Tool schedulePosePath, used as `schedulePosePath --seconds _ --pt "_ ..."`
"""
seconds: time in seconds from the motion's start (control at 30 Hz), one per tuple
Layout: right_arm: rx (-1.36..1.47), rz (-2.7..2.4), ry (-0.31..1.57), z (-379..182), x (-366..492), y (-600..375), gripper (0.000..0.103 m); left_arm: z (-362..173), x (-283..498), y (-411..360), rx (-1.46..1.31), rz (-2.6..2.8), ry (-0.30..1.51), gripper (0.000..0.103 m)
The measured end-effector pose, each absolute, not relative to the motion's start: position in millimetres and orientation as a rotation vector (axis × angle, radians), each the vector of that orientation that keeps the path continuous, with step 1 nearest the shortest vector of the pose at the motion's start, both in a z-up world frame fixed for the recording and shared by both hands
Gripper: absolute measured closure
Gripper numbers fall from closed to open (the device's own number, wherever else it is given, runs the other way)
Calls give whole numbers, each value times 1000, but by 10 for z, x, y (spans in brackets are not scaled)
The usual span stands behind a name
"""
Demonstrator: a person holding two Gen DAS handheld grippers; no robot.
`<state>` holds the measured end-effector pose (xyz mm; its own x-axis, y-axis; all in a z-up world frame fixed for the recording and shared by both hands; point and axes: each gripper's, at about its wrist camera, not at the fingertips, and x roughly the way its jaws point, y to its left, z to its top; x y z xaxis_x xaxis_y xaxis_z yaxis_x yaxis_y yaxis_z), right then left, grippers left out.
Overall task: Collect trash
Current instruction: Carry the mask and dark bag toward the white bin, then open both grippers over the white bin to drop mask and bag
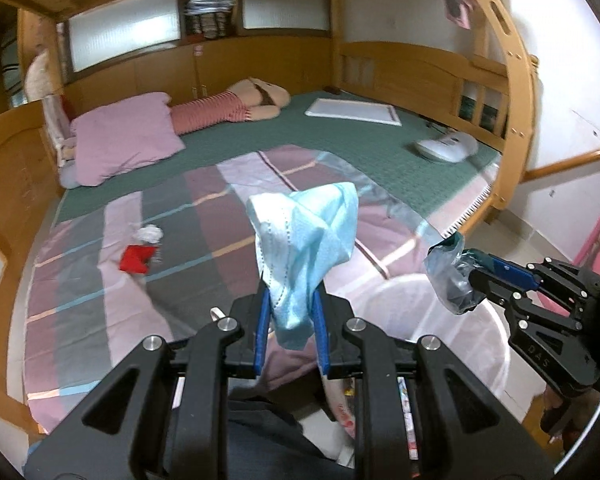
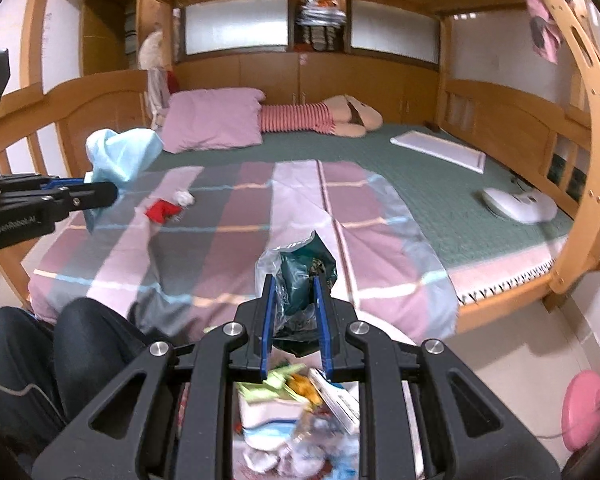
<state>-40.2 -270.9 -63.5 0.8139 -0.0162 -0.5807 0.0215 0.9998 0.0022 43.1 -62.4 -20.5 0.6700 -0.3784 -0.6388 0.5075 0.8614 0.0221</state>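
Between the blue pads of the left gripper [image 1: 290, 292] hangs a crumpled light-blue face mask [image 1: 308, 236], pinched tight and held up off the bed. Just to its right, the right gripper [image 2: 294, 296] is clamped on a wad of clear and dark-green plastic wrapper [image 2: 300, 276]. Below that gripper sits a white bin [image 1: 496, 332] (already holding mixed paper and packaging). Farther out, on the checked quilt [image 2: 228, 240], a red scrap [image 2: 162, 211] lies touching a white crumpled tissue [image 2: 184, 197]. Beyond are a pink pillow [image 2: 214, 120] and a white handheld appliance [image 2: 520, 204] on the green mat.
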Motion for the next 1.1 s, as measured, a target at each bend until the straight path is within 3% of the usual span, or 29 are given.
schedulePosePath --seconds 1.1 --pt "31 -75 719 -862 -505 -2978 83 -613 418 -1068 272 -649 796 83"
